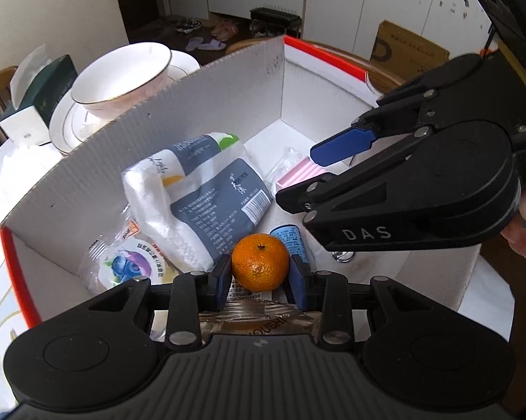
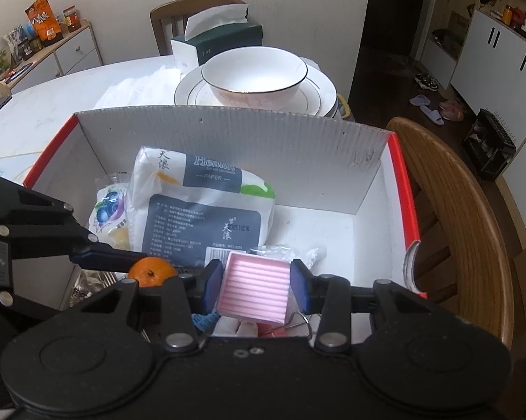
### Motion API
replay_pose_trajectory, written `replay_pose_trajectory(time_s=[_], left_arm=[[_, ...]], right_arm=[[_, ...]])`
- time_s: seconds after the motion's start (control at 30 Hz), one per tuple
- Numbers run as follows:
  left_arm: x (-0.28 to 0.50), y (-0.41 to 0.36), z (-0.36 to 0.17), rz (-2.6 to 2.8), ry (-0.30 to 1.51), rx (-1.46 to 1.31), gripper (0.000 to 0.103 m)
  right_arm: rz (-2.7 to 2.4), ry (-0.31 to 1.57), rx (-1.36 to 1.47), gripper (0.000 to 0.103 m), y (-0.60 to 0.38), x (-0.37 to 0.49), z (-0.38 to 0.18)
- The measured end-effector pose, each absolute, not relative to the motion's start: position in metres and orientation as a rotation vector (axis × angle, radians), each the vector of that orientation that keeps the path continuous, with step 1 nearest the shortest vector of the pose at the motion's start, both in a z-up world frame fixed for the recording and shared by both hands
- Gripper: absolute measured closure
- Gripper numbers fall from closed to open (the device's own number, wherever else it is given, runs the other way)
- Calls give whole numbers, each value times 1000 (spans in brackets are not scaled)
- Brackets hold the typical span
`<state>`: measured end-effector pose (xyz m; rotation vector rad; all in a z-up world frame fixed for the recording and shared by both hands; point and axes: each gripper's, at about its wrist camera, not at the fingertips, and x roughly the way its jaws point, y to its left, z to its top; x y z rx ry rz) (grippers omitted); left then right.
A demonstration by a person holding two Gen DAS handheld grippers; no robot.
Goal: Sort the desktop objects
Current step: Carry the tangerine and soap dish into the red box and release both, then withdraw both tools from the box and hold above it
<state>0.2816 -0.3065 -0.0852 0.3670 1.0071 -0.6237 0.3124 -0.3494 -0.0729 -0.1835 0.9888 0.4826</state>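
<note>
My left gripper (image 1: 260, 276) is shut on a small orange tangerine (image 1: 260, 261), held over the open white cardboard box (image 1: 158, 147) with red edges. My right gripper (image 2: 256, 285) is shut on a pink ribbed square box (image 2: 254, 288), also over the cardboard box. From the left wrist view the right gripper (image 1: 319, 171) reaches in from the right with the pink ribbed box (image 1: 303, 173) between its blue pads. In the right wrist view the left gripper's finger (image 2: 102, 253) and the tangerine (image 2: 151, 271) show at the lower left.
Inside the box lie a pack of paper tissues (image 1: 200, 196), a blueberry snack packet (image 1: 130, 266), a blue tube (image 1: 292, 241) and a binder clip (image 2: 298, 322). Behind it stand a white bowl (image 2: 254, 77) on plates, a tissue box (image 2: 221, 40) and a wooden chair (image 2: 466, 217).
</note>
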Motion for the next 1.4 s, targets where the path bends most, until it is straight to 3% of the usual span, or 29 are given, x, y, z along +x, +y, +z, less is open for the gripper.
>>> replay_pose_trajectory(time_s=[0.63,0.8,1.07,1.4], left_arm=[[294,-307,-94,-639,1101,324,68],[291,-299,-86,-651,1063,275,46],[278,-289,-69,-658,1006,226,45],[257,-261,-44,-582,922,130,45]], right_arm=[[492,1044,-239,64,-337,321,-81],[486,1051,-206,59,-344,319,-79],[498,1020,-159,48,-355,312,-65],[552,962,-106,43,-367,289,-45]])
